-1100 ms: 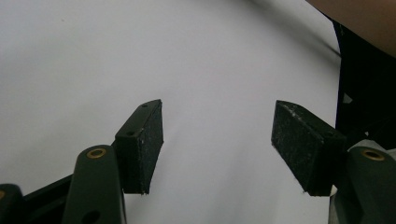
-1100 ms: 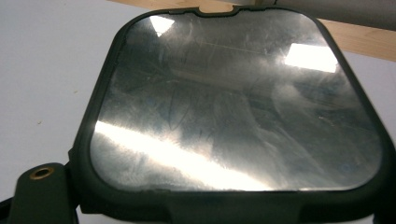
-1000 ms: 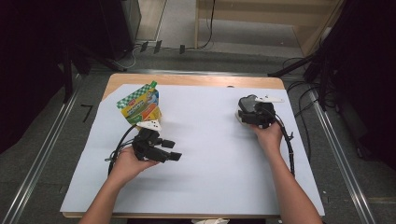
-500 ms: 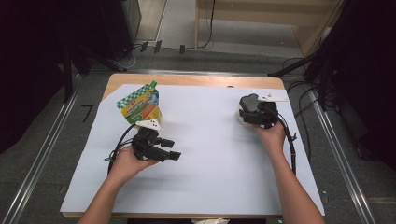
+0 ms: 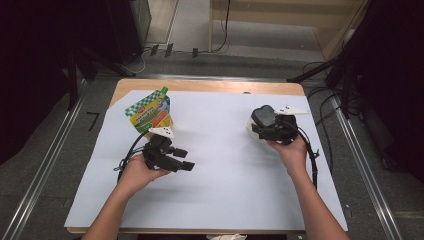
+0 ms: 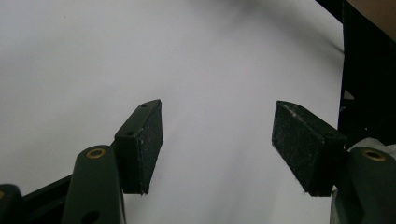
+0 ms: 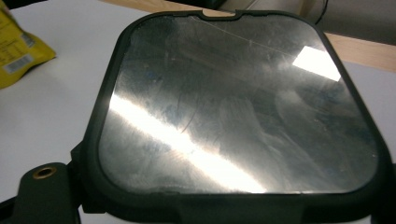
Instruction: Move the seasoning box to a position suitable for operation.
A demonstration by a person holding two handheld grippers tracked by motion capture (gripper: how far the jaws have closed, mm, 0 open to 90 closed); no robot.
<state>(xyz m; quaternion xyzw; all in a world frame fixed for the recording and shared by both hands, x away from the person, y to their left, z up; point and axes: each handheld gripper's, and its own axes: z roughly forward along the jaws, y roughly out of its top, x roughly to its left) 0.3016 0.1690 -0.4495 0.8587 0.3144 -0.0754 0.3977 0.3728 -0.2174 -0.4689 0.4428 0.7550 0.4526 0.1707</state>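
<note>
While the snack pouch (image 5: 148, 113) stands untouched at ten o'clock on the white sheet (image 5: 220, 200), left gripper (image 5: 186, 159) rests below it, jaws spread, empty. At two o'clock, right gripper (image 5: 257, 127) grips the black-rimmed lid (image 7: 238, 109), apparently lifted; placing remains.

- A green and yellow snack pouch (image 5: 149, 112) lay on the far left of the white sheet (image 5: 215, 200).
- The sheet covered a wooden table (image 5: 210, 86).
- Cables (image 5: 320, 92) ran over the grey floor (image 5: 45, 155).
- Metal rails (image 5: 362, 175) flanked the table.
</note>
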